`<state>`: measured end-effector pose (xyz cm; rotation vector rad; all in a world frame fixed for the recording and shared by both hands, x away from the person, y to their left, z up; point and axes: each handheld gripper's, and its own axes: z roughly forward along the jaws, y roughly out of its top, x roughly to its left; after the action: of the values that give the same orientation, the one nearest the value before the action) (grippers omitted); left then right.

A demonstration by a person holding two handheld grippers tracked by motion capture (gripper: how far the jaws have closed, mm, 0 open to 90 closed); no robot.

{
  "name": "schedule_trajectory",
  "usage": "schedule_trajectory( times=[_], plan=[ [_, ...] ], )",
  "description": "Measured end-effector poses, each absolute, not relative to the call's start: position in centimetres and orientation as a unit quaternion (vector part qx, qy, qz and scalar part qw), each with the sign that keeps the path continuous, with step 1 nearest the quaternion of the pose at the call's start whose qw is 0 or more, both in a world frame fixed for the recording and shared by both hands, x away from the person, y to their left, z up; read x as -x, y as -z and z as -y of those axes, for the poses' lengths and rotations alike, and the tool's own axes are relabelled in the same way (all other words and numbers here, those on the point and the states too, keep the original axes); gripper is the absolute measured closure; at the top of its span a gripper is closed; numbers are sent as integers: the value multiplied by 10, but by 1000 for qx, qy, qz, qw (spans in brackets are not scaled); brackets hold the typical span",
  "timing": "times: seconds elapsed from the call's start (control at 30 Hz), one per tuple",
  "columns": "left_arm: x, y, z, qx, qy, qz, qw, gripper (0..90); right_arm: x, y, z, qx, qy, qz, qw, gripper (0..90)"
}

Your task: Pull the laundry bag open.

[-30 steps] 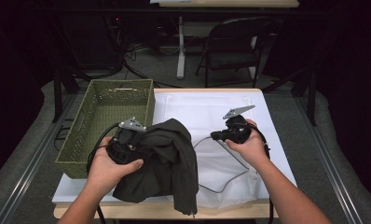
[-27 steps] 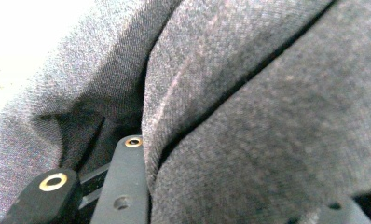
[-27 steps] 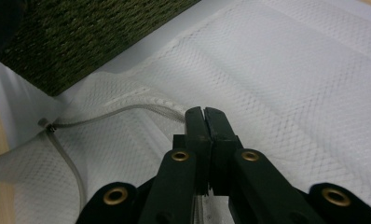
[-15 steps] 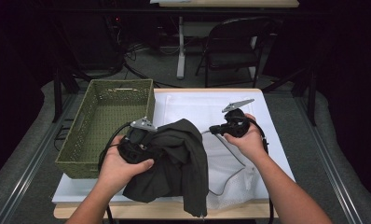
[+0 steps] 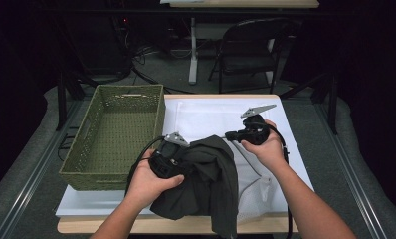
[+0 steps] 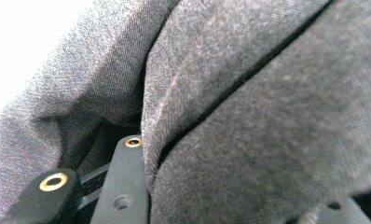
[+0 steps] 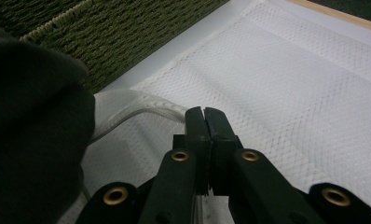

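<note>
A dark grey garment (image 5: 206,174) hangs bunched over the front middle of the table. My left gripper (image 5: 173,157) is shut on it, and in the left gripper view the cloth (image 6: 244,116) is wedged between the black jaws and hides their tips. My right gripper (image 5: 232,135) is a little to the right of the garment, pointing left toward it. Its jaws (image 7: 204,121) are pressed together on the raised white rim of a mesh bag (image 7: 277,93). The bag (image 5: 255,194) lies flat on the table under both hands. The garment's edge (image 7: 30,140) is close by on the left of the right gripper view.
An olive woven basket (image 5: 111,174) stands on the table's left side with nothing in it; its wall (image 7: 127,32) is just beyond the mesh bag. A white board (image 5: 86,204) covers the tabletop. A folding chair (image 5: 250,45) and table legs stand on the floor behind.
My left hand has carried the garment to the right and slightly down, closer to the right gripper. The right gripper has stayed in place, still shut.
</note>
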<state>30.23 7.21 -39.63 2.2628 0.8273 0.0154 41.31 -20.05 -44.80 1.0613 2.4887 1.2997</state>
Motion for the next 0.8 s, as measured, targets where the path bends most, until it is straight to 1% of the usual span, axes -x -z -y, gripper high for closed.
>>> schedule_trajectory(
  times=[0.47, 0.8],
  plan=[
    [-305, 419, -54, -880, 14, -317, 353, 650, -411, 446, 200, -348, -444, -823, 72, 892],
    [-309, 434, -51, -881, 19, -320, 349, 650, -409, 444, 201, -345, -449, -821, 73, 892]
  ],
)
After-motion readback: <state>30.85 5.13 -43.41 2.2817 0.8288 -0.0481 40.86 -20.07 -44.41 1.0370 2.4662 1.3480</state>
